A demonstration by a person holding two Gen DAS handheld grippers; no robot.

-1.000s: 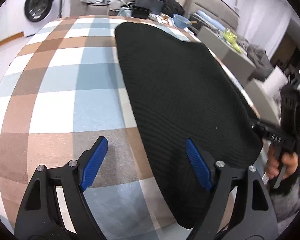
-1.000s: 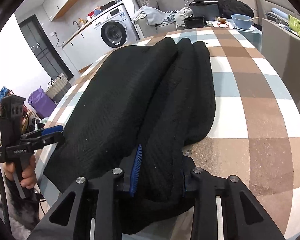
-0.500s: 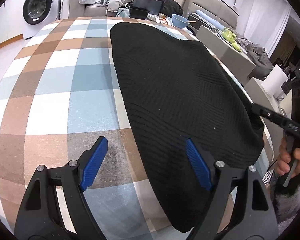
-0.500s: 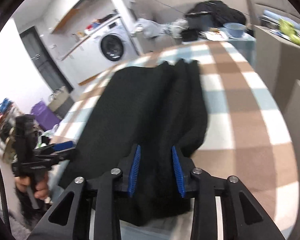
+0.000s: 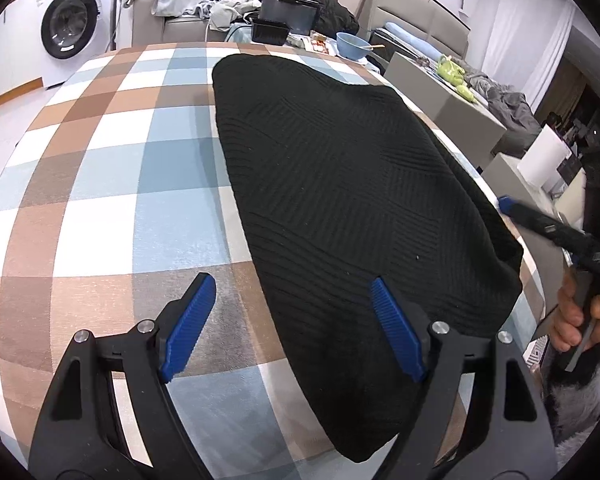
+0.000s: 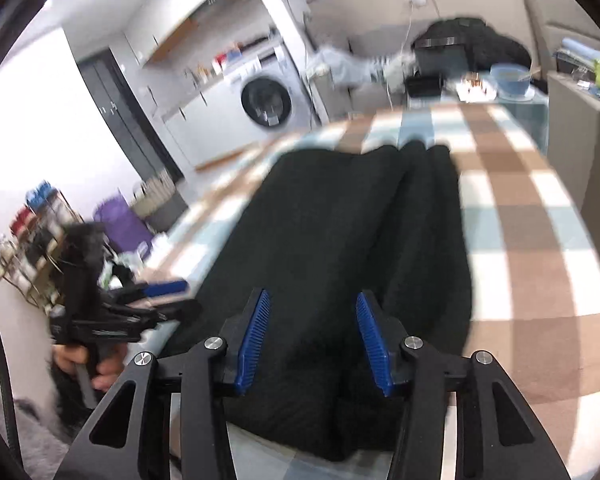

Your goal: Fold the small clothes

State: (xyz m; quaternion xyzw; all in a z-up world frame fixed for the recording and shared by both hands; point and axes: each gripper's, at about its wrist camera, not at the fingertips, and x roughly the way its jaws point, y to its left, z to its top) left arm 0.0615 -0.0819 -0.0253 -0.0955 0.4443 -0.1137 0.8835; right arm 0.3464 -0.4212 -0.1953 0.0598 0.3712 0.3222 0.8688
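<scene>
A black knit garment (image 5: 340, 184) lies folded lengthwise on the checked tablecloth (image 5: 112, 184); it also shows in the right wrist view (image 6: 340, 232), with folds along its right side. My left gripper (image 5: 292, 316) is open above the garment's near left edge, holding nothing. My right gripper (image 6: 312, 332) is open and lifted over the garment's near end, holding nothing. The right gripper shows at the right edge of the left wrist view (image 5: 556, 232). The left gripper shows at the left of the right wrist view (image 6: 140, 304).
A washing machine (image 5: 68, 24) stands beyond the table's far left. A sofa with clothes (image 5: 204, 4), black boxes (image 5: 284, 16) and a blue bowl (image 5: 352, 46) lie past the far end. A grey cabinet (image 5: 460, 120) flanks the right. The right wrist view is blurred.
My right gripper has opened, let go of the garment's near end and risen away from it. My left gripper stays open and has shifted only slightly.
</scene>
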